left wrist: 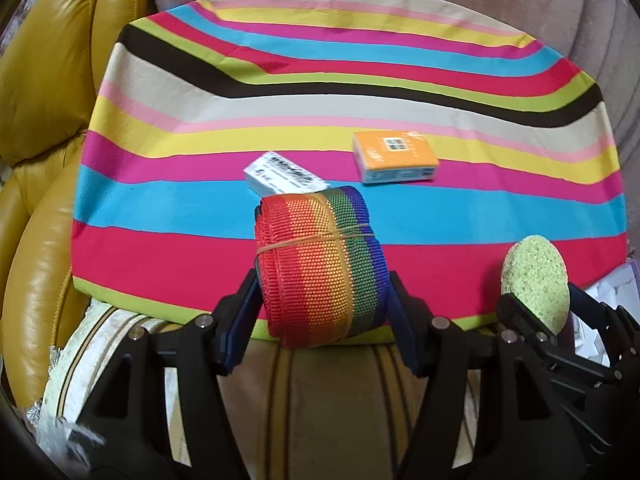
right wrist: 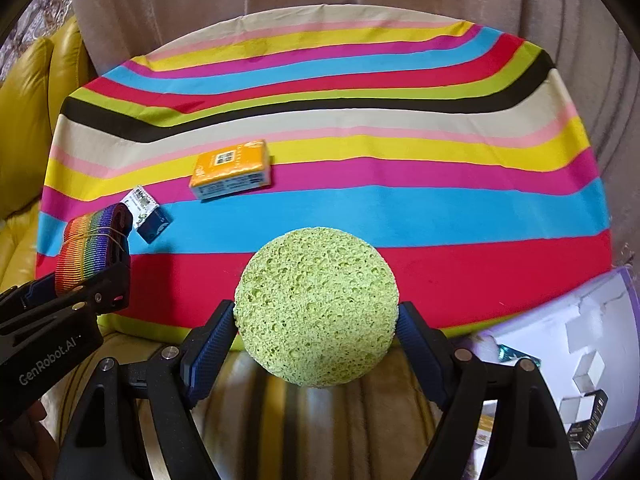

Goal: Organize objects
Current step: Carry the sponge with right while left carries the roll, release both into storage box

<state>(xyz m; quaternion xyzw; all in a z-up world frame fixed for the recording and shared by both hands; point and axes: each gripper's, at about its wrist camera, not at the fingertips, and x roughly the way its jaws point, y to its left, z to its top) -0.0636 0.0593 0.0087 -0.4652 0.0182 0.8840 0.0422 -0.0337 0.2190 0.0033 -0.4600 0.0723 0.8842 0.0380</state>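
My left gripper [left wrist: 320, 312] is shut on a rolled rainbow strap [left wrist: 320, 264] bound with a rubber band, held over the near edge of a striped cloth [left wrist: 200, 208]. My right gripper [right wrist: 316, 332] is shut on a round green sponge [right wrist: 316, 308], also at the near edge. The sponge also shows in the left wrist view [left wrist: 536, 280], and the strap in the right wrist view [right wrist: 90, 248]. An orange box [right wrist: 232, 170] and a small white-and-blue box [right wrist: 148, 216] lie on the cloth, also seen as the orange box [left wrist: 394, 156] and small box [left wrist: 282, 178].
The striped cloth covers a cushion on a beige sofa [right wrist: 360, 0]. A yellow leather cushion [left wrist: 48, 100] stands at the left. A white and purple bag with small boxes [right wrist: 560, 360] lies at the right. A striped beige cushion [right wrist: 320, 420] lies below the grippers.
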